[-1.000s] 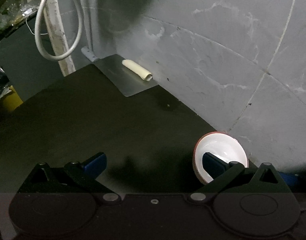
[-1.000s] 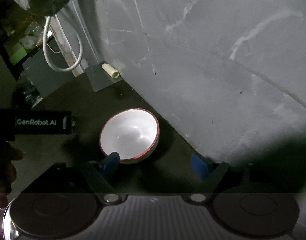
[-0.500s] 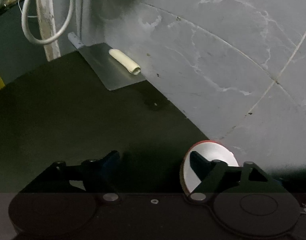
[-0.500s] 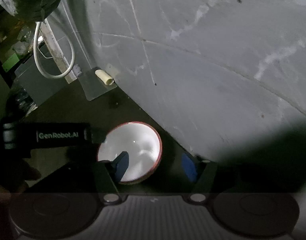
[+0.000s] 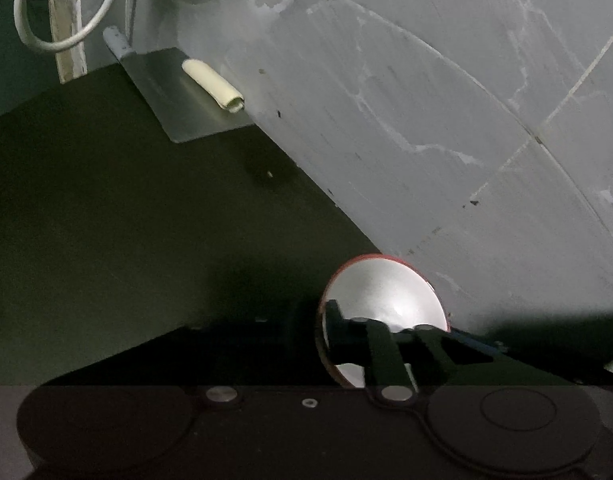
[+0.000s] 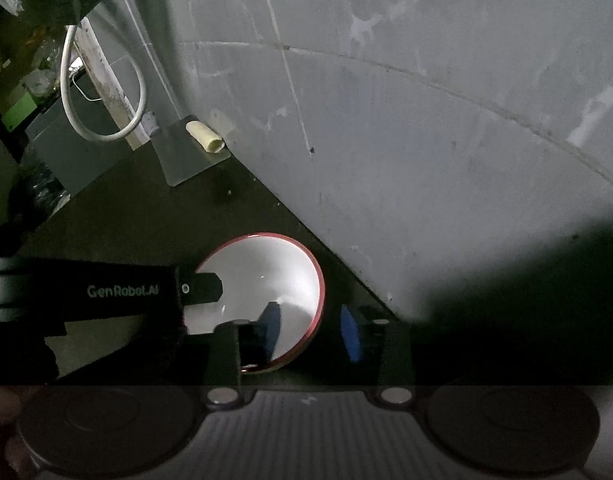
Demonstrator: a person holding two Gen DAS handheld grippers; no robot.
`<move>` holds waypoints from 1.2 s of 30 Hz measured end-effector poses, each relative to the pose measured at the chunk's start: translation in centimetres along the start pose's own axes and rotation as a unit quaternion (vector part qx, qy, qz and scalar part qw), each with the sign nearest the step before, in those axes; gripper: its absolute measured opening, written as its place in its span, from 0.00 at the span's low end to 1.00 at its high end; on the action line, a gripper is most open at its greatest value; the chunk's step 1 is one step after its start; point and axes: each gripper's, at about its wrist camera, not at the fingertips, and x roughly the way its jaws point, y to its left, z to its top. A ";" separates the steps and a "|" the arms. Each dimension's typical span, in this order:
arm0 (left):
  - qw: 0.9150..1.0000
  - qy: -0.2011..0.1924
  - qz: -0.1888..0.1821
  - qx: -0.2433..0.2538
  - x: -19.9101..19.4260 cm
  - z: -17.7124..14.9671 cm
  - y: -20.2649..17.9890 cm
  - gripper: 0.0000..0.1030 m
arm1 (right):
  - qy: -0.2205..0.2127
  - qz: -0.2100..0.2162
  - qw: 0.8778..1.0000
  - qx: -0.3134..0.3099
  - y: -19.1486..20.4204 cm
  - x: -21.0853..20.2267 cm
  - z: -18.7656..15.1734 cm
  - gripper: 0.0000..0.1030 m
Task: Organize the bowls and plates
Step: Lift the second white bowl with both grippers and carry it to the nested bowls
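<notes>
Your bowl [image 6: 262, 276] — white inside with a red rim — sits on the dark table [image 6: 146, 216] close against the grey wall [image 6: 426, 140], near the wall's foot. In the right wrist view your right gripper [image 6: 312, 330] straddles the bowl's near-right rim: the left blue-padded finger sits inside the bowl over the white interior, the right one stands outside the rim, and a clear gap shows between them, so the fingers are narrowed around the rim but not visibly clamped on it. Your left gripper [image 6: 198, 288] comes in from the left in that view, its black body marked GenRobot.AI, with one finger tip lying over the bowl's left rim. In the left wrist view the bowl [image 5: 386, 292] appears low and right of centre, and the left gripper's right finger [image 5: 346, 336] reaches over the rim into the bowl; the other finger is lost in shadow, so you cannot tell whether this gripper grips the bowl or how wide it stands. Farther off, at the far left end of the table, a flat metal sheet [image 6: 186, 156] lies against the wall with a pale rolled piece [image 6: 204, 136] on it, and a white cable [image 6: 102, 92] loops beside a post beyond.
</notes>
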 end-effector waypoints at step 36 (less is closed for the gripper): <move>0.987 -0.130 -0.001 -0.090 -16.2 -8.7 -1.5 0.07 | -0.049 0.167 0.978 -0.114 1.0 -12.3 -1.7 0.14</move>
